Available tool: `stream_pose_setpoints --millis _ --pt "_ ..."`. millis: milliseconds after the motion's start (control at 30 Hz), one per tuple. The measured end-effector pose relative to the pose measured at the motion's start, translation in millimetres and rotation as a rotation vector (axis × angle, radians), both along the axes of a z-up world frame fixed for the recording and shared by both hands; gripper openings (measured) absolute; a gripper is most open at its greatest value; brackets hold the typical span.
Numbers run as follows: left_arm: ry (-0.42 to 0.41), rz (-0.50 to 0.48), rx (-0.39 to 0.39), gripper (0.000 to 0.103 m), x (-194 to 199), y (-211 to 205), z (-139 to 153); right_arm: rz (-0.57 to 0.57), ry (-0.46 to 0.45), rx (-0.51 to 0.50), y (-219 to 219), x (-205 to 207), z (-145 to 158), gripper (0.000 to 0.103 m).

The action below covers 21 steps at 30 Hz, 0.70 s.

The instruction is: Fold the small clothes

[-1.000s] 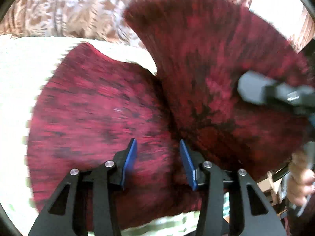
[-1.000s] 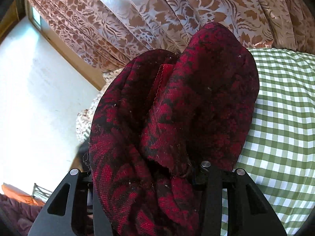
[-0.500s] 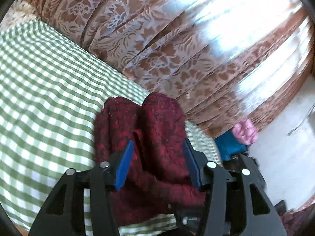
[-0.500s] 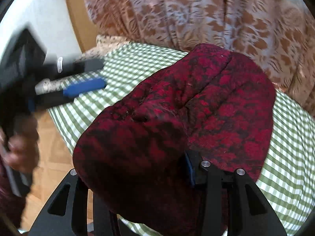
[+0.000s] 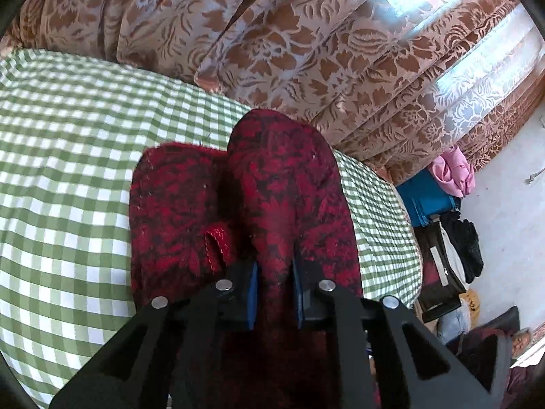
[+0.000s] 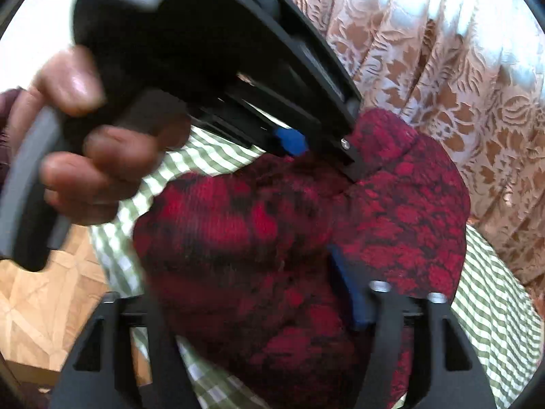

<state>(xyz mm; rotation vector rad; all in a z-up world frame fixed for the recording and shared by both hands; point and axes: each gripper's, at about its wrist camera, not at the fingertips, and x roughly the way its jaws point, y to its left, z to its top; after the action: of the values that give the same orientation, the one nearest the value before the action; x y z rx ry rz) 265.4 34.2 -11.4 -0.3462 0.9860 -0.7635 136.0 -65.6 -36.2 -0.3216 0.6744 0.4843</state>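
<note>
Bed: green-and-white checked cover [image 5: 68, 177] carries the work, with patterned brown curtains [image 5: 306, 51] hanging along its far side.
Garment: red-and-black cloth [image 5: 282, 184] lies bunched in two humps on the bed, near its right edge in the left wrist view. A second ago it was lifted and spread wide between the two tools; now it rests gathered on the checks.
Meaning for the task: cloth looks brought together over itself, so a fold seems to be going down, though it is lumpy and probably needs flattening.
Handover: grip has changed sides since half a second ago, when the left pads stood apart over the cloth and the right held it.
Left tongs [image 5: 274, 293]: pads pressed together on a ridge of the cloth, gripping it at its near edge.
Right tongs [image 6: 259, 310]: jaws opening wide; a mound of the cloth sits between them, against the right blue pad [image 6: 351, 293], no longer pinched.
Hand [image 6: 88, 143]: in the right wrist view, the person's hand squeezes the left tool's handle just above the cloth.
</note>
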Motion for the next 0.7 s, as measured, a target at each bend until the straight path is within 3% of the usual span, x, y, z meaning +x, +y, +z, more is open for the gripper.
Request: stream_pose_setpoints --millis 200,333,433,533,633,700 --pt "-0.055 0.035 0.058 0.015 -12 14 19 0.140 0.184 0.296 -62 -21 37 0.091" --pt "-0.049 0.071 0.081 0.015 -15 23 19 0.070 0.198 0.415 -103 -30 50 0.091" --pt "-0.035 0.109 0.104 0.015 -19 33 12 -0.037 0.175 0.388 -115 -17 42 0.088" --pt "-0.015 0.162 0.133 0.015 -25 41 0 -0.053 0.179 0.328 -97 -12 26 0.075" --pt "0.023 0.228 0.205 0.016 -32 44 -32 -0.053 0.142 0.174 -65 -8 0 0.075" --pt "0.056 0.274 0.172 0.018 -34 50 -52 -0.053 0.127 0.095 -51 -4 -22 0.076"
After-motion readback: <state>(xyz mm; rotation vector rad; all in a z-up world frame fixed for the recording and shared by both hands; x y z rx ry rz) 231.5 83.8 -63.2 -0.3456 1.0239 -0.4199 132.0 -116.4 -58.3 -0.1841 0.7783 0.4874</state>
